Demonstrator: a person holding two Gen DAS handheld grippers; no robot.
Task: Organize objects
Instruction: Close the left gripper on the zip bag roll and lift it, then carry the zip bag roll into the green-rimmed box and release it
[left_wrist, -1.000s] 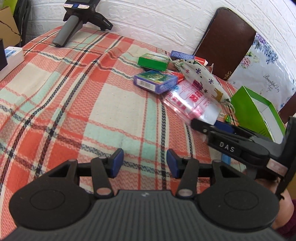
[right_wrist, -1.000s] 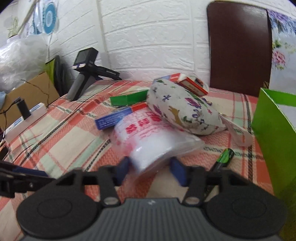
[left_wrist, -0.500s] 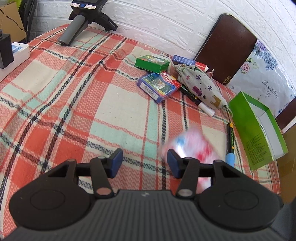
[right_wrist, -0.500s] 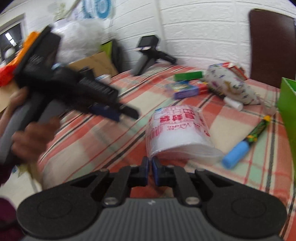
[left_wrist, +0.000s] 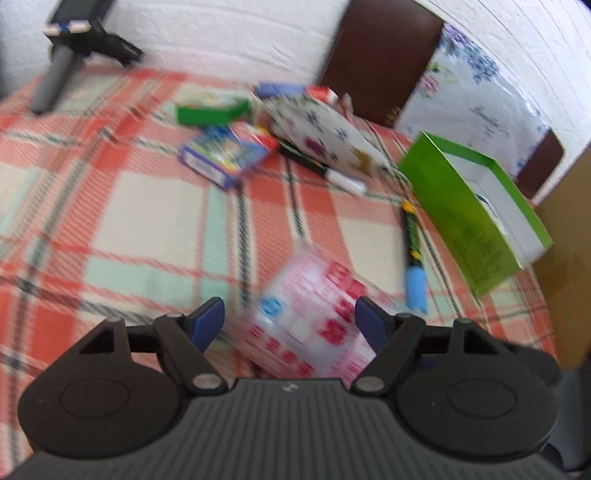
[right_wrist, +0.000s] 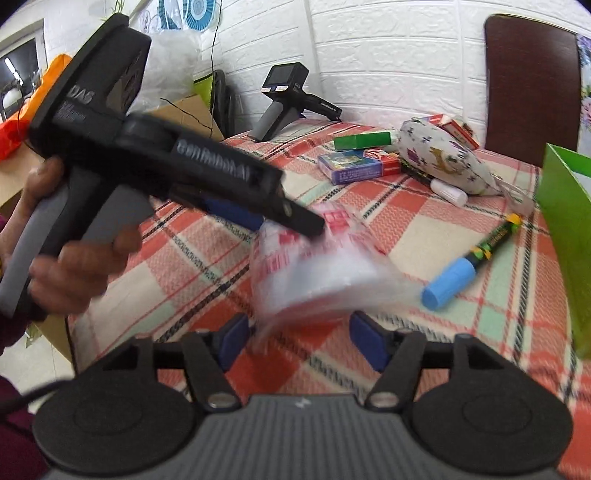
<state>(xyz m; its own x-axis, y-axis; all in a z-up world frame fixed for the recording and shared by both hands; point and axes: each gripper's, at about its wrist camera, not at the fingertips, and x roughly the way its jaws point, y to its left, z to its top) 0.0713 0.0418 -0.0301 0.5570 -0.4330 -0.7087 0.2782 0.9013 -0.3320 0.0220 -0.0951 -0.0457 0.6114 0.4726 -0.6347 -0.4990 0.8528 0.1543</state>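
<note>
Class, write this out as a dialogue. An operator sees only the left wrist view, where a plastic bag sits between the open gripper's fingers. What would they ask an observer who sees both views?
Operator: Is the right gripper gripping the plastic bag? I can't see its fingers.
Observer: No. The right gripper is open, and the plastic bag shows blurred just ahead of it.
Operator: What is holding my left gripper?
Observer: A bare hand is wrapped around its grey handle.
</note>
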